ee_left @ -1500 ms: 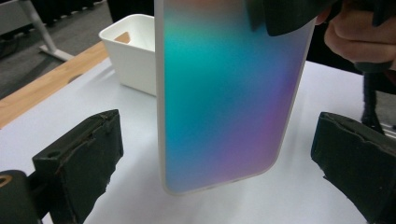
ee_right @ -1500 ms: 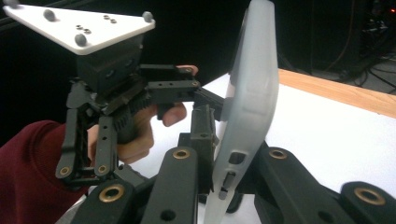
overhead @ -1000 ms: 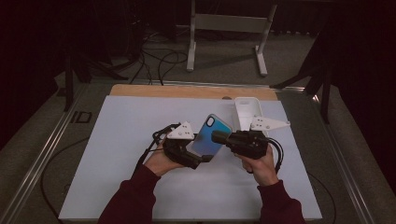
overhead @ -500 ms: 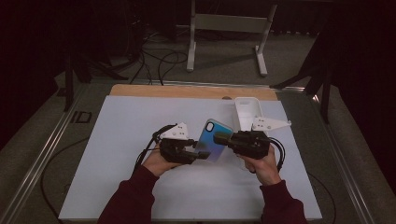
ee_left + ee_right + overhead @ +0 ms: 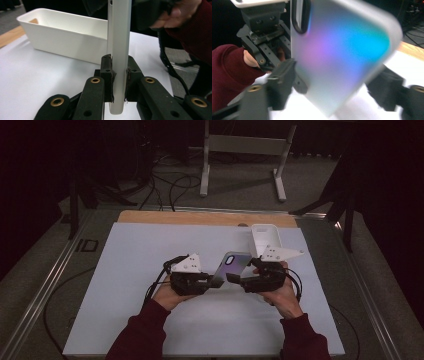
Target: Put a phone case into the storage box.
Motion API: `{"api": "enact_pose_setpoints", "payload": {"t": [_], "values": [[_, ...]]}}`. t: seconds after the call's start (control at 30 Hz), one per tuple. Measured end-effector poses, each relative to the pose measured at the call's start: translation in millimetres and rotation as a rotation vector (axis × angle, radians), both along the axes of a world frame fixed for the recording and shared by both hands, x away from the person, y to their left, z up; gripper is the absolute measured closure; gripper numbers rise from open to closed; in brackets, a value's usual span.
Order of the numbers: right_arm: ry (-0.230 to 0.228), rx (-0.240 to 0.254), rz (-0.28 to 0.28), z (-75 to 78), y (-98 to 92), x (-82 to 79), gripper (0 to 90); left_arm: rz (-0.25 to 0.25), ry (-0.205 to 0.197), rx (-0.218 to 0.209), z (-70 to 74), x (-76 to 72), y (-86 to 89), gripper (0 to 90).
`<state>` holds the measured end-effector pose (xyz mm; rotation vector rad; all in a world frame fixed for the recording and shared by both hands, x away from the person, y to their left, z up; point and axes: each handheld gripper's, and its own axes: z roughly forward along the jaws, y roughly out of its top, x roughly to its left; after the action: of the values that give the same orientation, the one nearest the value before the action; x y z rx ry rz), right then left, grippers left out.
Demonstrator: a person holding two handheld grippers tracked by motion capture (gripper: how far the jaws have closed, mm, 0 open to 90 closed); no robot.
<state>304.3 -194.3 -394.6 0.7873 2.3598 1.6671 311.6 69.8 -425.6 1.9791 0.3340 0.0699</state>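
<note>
tilting up rightward, phone case (image 5: pixel 231 266) clamped edgewise by left gripper (image 5: pixel 212 281).

The high view is dim, its surroundings nearly black, with only the white table (image 5: pixel 150 270) lit. The right gripper view is motion-blurred; the left gripper view stays sharp nearby.

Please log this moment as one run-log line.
left gripper: just closed on phone case | right gripper: just opened, case between jaws | white bin: behind

Iridescent blue-purple phone case (image 5: pixel 342 55)
</note>
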Motion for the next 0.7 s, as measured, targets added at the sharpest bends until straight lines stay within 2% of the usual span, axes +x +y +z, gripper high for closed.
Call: {"api": "enact_pose_setpoints", "payload": {"t": [0.2,0.5,0.6,0.7], "values": [[-0.009,0.003,-0.060,1.3,-3.8,-1.0,15.3,0.056,-0.025,0.019,3.0,-2.5,2.5,80.8],[0.008,0.004,-0.145,6.8,-3.8,-3.8,14.0,0.150,-0.069,0.059,4.0,-10.6,-3.7,80.8],[0.010,-0.010,-0.173,9.0,-2.8,-4.6,14.1,0.202,-0.085,0.065,3.3,-12.5,-3.8,80.7],[0.018,0.002,-0.197,11.2,-2.1,-5.1,14.2,0.253,-0.085,0.055,2.4,-13.5,-3.3,80.7]]}}
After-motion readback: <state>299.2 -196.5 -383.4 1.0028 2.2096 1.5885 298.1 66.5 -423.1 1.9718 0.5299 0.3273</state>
